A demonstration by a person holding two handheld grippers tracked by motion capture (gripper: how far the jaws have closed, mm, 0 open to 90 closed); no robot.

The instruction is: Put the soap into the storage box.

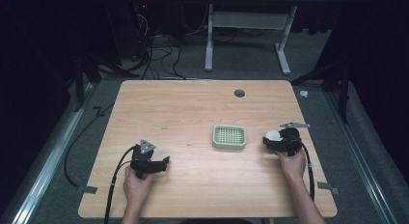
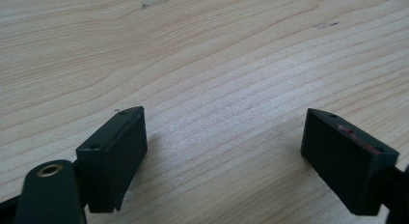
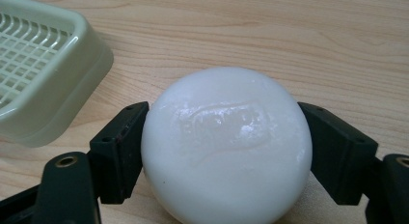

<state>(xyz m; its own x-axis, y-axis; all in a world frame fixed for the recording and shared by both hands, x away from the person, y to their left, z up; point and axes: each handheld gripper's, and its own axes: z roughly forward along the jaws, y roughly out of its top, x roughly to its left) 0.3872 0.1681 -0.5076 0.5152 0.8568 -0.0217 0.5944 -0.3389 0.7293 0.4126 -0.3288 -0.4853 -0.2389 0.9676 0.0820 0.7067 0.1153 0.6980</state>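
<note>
A round white bar of soap (image 3: 226, 144) sits between the two black jaws of my right gripper (image 3: 224, 147), which is shut on it. In the high view the soap (image 1: 273, 135) and right gripper (image 1: 270, 139) are just right of a pale green soap dish (image 1: 229, 137) with a slotted grid floor. The dish's corner (image 3: 72, 84) lies at the upper left of the right gripper view, apart from the soap. My left gripper (image 1: 164, 162) rests low over the table's front left, and in its own view the left gripper (image 2: 224, 156) stands open over bare wood.
The light wooden table (image 1: 193, 113) has a dark round grommet (image 1: 239, 93) near its far edge. Behind the table stand a metal frame (image 1: 251, 35) and loose cables (image 1: 159, 55) on the grey floor. Cables trail from both grippers toward the front edge.
</note>
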